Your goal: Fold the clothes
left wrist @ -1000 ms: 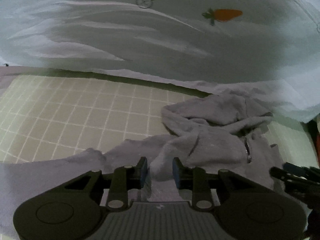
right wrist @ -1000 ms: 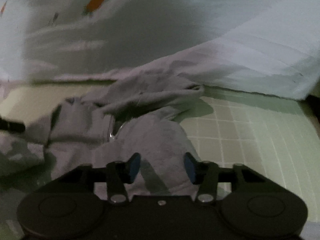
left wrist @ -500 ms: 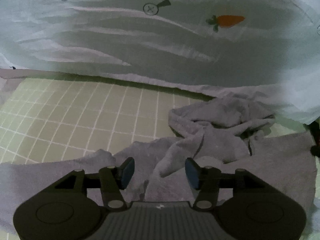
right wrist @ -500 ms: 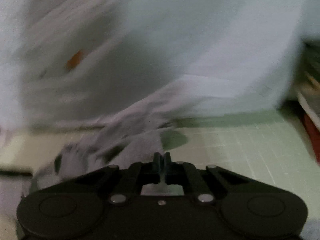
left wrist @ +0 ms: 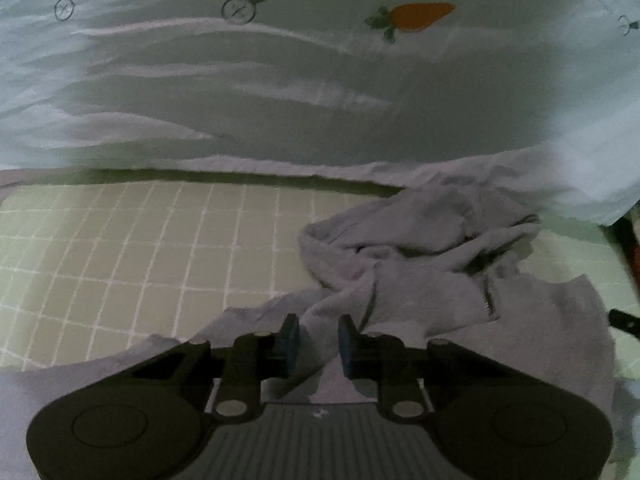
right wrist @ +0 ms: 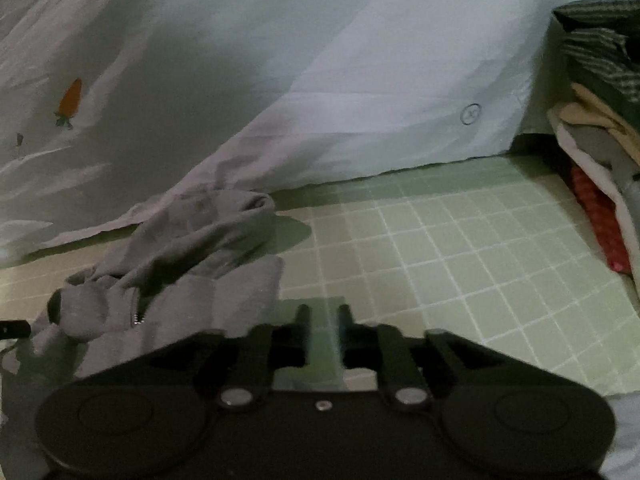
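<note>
Grey zip hoodie [left wrist: 420, 280] lay rumpled against the far edge of the green grid mat [left wrist: 140, 248], unfolded; my left claw [left wrist: 318, 340] straddled a fabric ridge, pads parted, my right claw [right wrist: 323, 334] parted over bare mat; flattening probably next.

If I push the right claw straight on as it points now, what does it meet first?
Probably bare green grid mat first; the right claw sits just right of the grey hoodie. Beyond that stands the carrot-print sheet, though depth is unclear.
</note>
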A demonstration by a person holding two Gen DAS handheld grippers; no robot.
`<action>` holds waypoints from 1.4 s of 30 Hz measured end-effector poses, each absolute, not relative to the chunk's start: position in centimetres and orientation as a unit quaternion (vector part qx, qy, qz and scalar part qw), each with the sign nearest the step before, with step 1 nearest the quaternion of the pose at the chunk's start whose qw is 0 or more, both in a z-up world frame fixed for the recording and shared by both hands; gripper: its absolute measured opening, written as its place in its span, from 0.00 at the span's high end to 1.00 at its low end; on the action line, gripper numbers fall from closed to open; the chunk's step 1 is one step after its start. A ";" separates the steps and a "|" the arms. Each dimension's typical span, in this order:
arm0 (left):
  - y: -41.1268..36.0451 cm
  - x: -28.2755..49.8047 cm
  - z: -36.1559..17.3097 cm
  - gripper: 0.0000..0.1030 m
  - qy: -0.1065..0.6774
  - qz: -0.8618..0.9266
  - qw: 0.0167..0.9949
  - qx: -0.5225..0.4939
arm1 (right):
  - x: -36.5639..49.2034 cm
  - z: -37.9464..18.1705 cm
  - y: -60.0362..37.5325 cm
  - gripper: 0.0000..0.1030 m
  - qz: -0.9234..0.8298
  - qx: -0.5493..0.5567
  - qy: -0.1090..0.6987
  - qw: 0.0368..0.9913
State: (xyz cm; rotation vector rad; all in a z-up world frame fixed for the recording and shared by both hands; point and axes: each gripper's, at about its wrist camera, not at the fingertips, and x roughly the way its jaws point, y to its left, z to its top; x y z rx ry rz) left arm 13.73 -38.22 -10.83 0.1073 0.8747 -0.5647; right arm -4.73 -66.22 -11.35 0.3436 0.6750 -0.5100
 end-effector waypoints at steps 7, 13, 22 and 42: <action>-41.9 13.6 -12.5 0.81 0.429 -0.275 0.854 0.106 | -3.8 -11.9 -65.5 0.75 -0.237 0.177 0.331 0.896; -44.6 14.3 -14.2 0.77 0.446 -0.248 0.849 0.138 | -3.9 -12.1 -65.1 0.69 -0.237 0.177 0.338 0.893; -41.4 18.6 -10.0 1.00 0.435 -0.231 0.865 0.098 | -4.1 -12.1 -65.1 0.69 -0.237 0.168 0.343 0.893; -40.1 13.1 -11.7 0.64 0.441 -0.293 0.844 0.081 | -3.1 -10.2 -63.4 0.46 -0.226 0.151 0.319 0.908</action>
